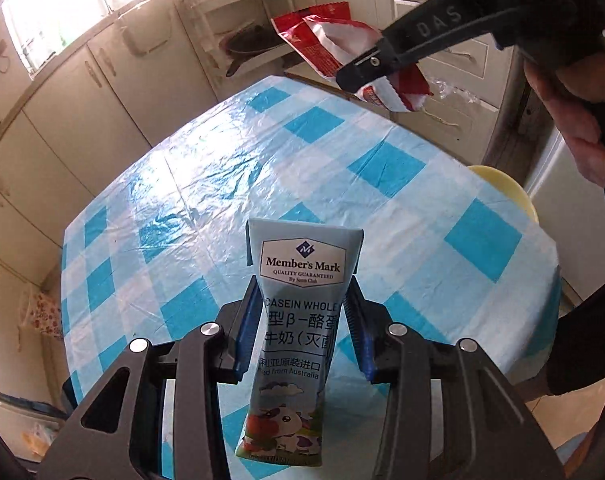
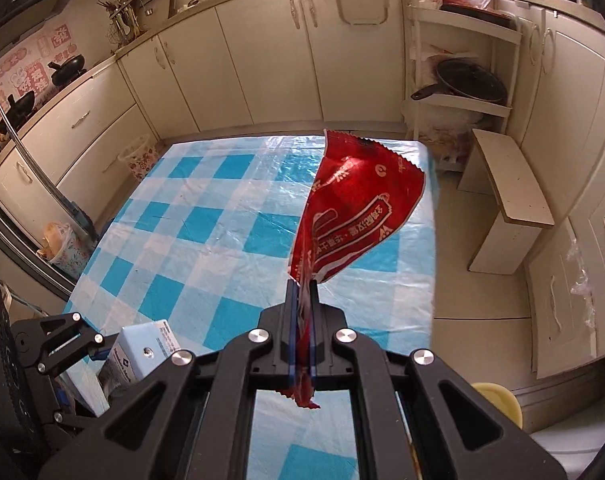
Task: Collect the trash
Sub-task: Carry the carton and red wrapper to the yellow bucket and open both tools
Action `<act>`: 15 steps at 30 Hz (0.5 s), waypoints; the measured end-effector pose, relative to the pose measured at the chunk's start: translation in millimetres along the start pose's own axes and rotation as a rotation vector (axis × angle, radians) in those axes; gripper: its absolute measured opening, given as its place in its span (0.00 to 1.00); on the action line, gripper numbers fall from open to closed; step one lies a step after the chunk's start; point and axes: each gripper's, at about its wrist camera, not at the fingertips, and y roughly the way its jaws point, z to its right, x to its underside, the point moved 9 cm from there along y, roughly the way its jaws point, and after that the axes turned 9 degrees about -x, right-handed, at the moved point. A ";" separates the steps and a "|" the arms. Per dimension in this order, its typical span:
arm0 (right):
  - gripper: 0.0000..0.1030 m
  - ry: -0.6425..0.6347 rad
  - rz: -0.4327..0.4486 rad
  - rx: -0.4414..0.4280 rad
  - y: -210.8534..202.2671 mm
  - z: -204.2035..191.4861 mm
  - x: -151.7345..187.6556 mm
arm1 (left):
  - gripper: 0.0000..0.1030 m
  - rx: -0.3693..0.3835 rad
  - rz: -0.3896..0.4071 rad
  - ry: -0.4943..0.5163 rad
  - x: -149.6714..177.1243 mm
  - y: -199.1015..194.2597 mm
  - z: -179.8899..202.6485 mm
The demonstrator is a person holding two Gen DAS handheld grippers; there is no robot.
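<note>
My left gripper (image 1: 302, 300) is shut on a light-blue Member's Mark milk carton (image 1: 298, 320), squeezed at its middle and held upright above the blue-and-white checked table (image 1: 206, 184). My right gripper (image 2: 301, 286) is shut on a red snack wrapper (image 2: 354, 208) that stands up from the fingertips above the table (image 2: 206, 216). In the left wrist view the right gripper (image 1: 362, 76) shows at upper right with the wrapper (image 1: 326, 40). In the right wrist view the left gripper (image 2: 98, 348) and the carton (image 2: 142, 352) show at lower left.
A yellow round thing (image 1: 502, 188) sits past the table's right edge; it also shows in the right wrist view (image 2: 498, 400). Cream kitchen cabinets (image 2: 262, 48) line the far walls. A white shelf rack (image 2: 462, 80) holds a pan. A small white stool (image 2: 506, 196) stands right of the table.
</note>
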 end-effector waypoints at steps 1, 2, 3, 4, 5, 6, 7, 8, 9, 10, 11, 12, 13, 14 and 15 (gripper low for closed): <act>0.05 0.005 0.005 0.009 -7.3 4.8 4.3 | 0.38 0.002 0.009 -0.001 -5.3 0.0 3.8; 0.05 0.012 0.010 0.019 -15.2 10.6 9.3 | 0.38 0.002 0.020 -0.001 -10.0 -3.6 9.3; 0.05 0.020 0.012 0.028 -21.8 16.1 14.3 | 0.38 0.002 0.032 -0.002 -14.2 -6.7 14.6; 0.05 0.029 0.014 0.040 -28.9 22.4 19.9 | 0.38 0.006 0.043 -0.002 -18.8 -9.7 19.9; 0.05 0.038 0.014 0.055 -36.9 29.9 26.7 | 0.37 0.009 0.054 -0.002 -23.5 -12.6 25.7; 0.05 0.045 0.011 0.072 -44.5 37.1 33.8 | 0.37 0.011 0.063 -0.003 -27.7 -14.3 29.8; 0.05 0.052 0.007 0.090 -51.6 44.4 41.7 | 0.37 0.015 0.074 -0.003 -32.7 -17.1 36.0; 0.05 0.061 -0.003 0.108 -57.7 52.4 50.3 | 0.37 0.020 0.082 -0.003 -37.1 -19.0 41.6; 0.05 0.071 -0.016 0.128 -62.4 61.2 59.1 | 0.37 0.026 0.090 -0.004 -41.4 -20.6 47.1; 0.05 0.079 -0.031 0.151 -66.1 70.6 68.1 | 0.37 0.033 0.098 -0.005 -45.9 -23.5 54.7; 0.05 0.087 -0.049 0.174 -69.1 80.7 77.1 | 0.37 0.042 0.105 -0.009 -51.0 -24.6 60.7; 0.05 0.095 -0.072 0.196 -70.0 90.9 86.1 | 0.37 0.056 0.110 -0.015 -56.4 -26.3 67.6; 0.05 0.106 -0.100 0.220 -69.6 102.6 96.5 | 0.37 0.073 0.117 -0.022 -62.1 -28.7 75.1; 0.05 0.120 -0.130 0.238 -68.2 114.6 107.3 | 0.37 0.092 0.122 -0.028 -68.0 -31.2 83.6; 0.05 0.138 -0.160 0.251 -66.2 125.8 118.8 | 0.37 0.110 0.126 -0.034 -73.4 -32.8 91.4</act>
